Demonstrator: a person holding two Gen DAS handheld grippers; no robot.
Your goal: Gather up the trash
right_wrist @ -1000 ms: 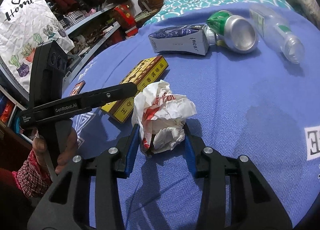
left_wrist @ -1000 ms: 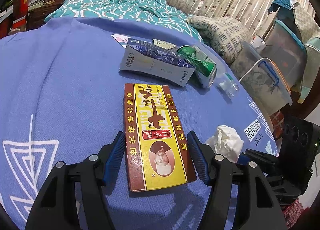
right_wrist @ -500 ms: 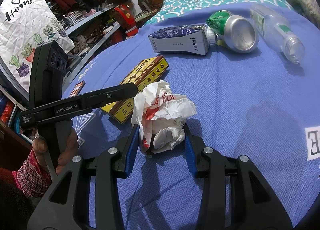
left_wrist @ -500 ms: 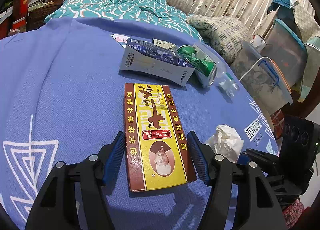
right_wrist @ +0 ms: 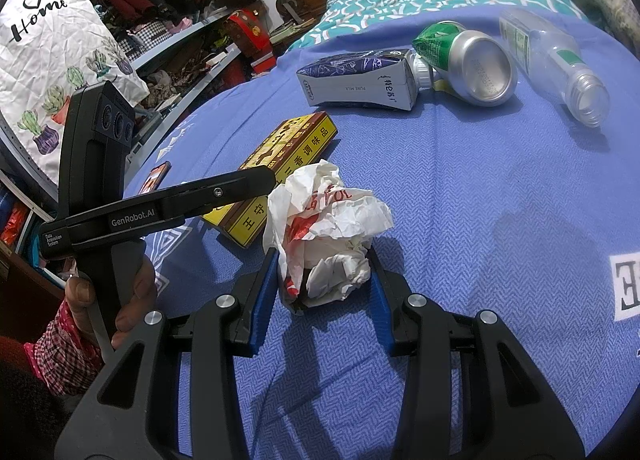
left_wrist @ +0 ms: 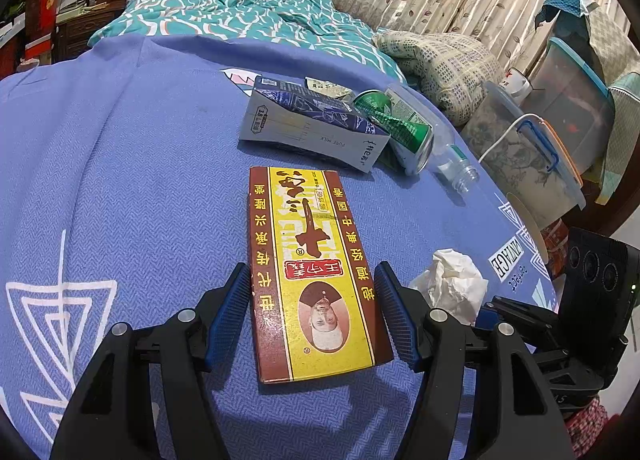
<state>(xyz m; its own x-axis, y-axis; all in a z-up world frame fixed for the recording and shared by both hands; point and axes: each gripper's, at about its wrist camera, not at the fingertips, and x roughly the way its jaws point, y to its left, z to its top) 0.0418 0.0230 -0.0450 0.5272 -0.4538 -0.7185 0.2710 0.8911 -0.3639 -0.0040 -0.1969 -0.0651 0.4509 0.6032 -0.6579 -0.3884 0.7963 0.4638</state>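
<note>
A flat yellow-and-brown box [left_wrist: 312,260] lies lengthwise on the blue tablecloth [left_wrist: 120,179]. My left gripper [left_wrist: 312,268] is shut on it, a blue pad against each long side. Just right of it, a crumpled white paper with red print [right_wrist: 328,227] rests on the cloth, and my right gripper [right_wrist: 323,256] is shut on its lower part. Farther back a white-and-blue milk carton [left_wrist: 312,127], a dented green can [left_wrist: 400,127] and a clear plastic bottle [left_wrist: 448,155] lie on their sides together.
A person's hand [right_wrist: 128,300] holds the left gripper's handle at the table's left edge. A phone [right_wrist: 154,177] lies near that edge. Plastic storage bins [left_wrist: 520,155] stand off the right side. A bed [left_wrist: 224,7] lies behind, and cluttered shelves [right_wrist: 160,39] are at the left.
</note>
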